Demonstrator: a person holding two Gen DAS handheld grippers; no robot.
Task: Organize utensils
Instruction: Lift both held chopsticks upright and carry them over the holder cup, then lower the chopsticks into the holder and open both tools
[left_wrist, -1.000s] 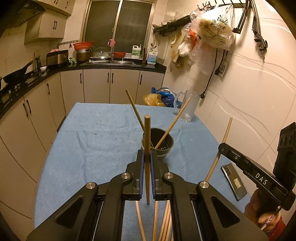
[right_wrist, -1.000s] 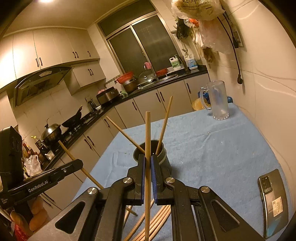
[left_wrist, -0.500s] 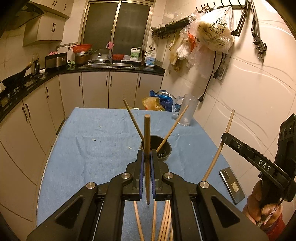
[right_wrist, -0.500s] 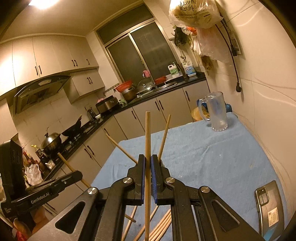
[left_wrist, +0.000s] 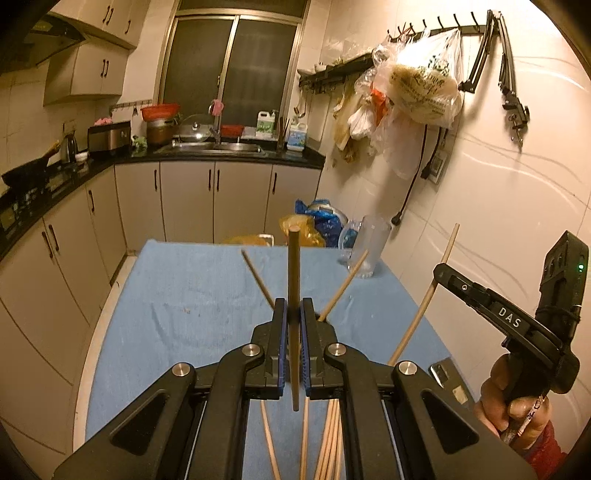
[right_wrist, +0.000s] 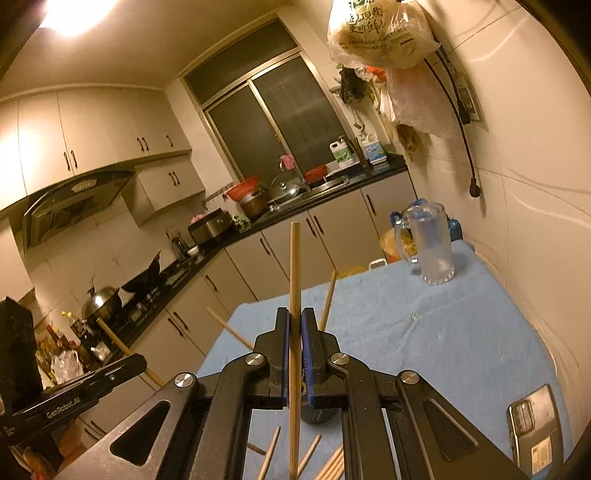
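Note:
My left gripper (left_wrist: 293, 314) is shut on an upright dark chopstick (left_wrist: 294, 266), held above the blue-cloth table (left_wrist: 184, 295). In the right wrist view my right gripper (right_wrist: 294, 317) is shut on a pale upright chopstick (right_wrist: 294, 273). The dark holder cup (right_wrist: 314, 411) is mostly hidden behind the jaws. Two chopsticks (left_wrist: 343, 288) lean out of it. Several loose chopsticks (left_wrist: 328, 435) lie on the cloth below. Each gripper shows in the other's view: the right gripper (left_wrist: 441, 271) at the right, the left gripper (right_wrist: 142, 360) at the lower left.
A clear glass mug (right_wrist: 428, 243) stands at the table's far right corner by the tiled wall. A phone (right_wrist: 535, 432) lies near the right edge. Plastic bags hang on the wall above. Kitchen cabinets and a counter run along the left and the back.
Both grippers have risen, each with its chopstick still clamped. The holder cup has dropped behind the jaws in both views.

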